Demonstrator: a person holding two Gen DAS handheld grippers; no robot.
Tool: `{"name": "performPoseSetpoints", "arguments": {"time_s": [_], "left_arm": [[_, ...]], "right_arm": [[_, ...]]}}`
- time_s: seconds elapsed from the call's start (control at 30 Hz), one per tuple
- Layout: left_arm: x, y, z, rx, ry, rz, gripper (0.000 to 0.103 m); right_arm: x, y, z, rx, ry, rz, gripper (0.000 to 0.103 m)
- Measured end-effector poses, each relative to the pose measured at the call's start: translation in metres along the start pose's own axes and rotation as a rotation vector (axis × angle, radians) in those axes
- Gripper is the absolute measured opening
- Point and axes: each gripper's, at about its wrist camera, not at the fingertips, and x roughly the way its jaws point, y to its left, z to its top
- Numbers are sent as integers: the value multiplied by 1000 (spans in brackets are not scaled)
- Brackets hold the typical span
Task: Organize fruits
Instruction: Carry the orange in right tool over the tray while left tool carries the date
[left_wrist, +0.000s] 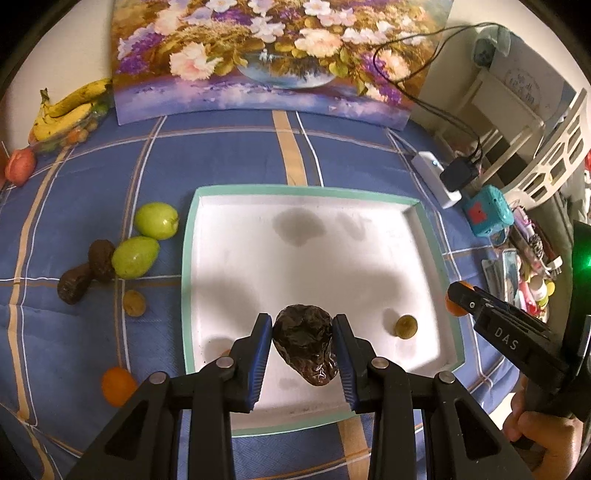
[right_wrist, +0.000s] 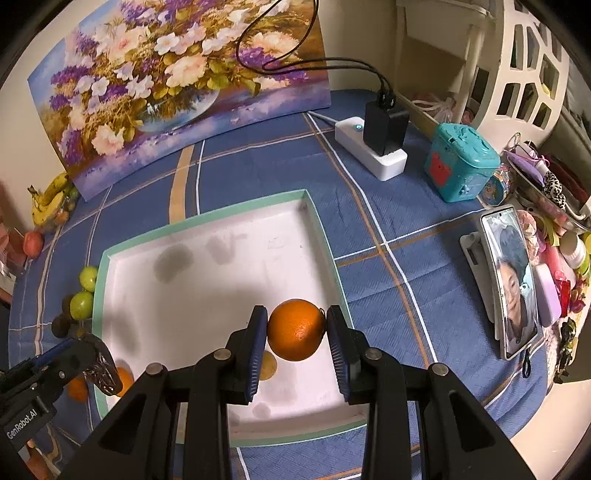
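Note:
A white tray with a mint-green rim lies on the blue checked cloth. My left gripper is shut on a dark wrinkled avocado, held above the tray's near part. My right gripper is shut on an orange over the tray's near right side. In the left wrist view the right gripper shows at the right edge with the orange mostly hidden. A small brownish-green fruit lies in the tray. In the right wrist view the left gripper and its avocado sit at lower left.
Left of the tray lie two green fruits, two dark avocados, a small brown fruit and an orange. Bananas and a red fruit sit far left. A flower painting, power strip, teal box and phone stand around.

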Motion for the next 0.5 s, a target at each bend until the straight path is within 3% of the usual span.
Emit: {"name": "performPoseSetpoints", "arguments": {"time_s": [0.5], "left_arm": [[42,-2,-12,16,110,36,36]], "right_arm": [[38,2,-14,-42,136,-49,34]]}}
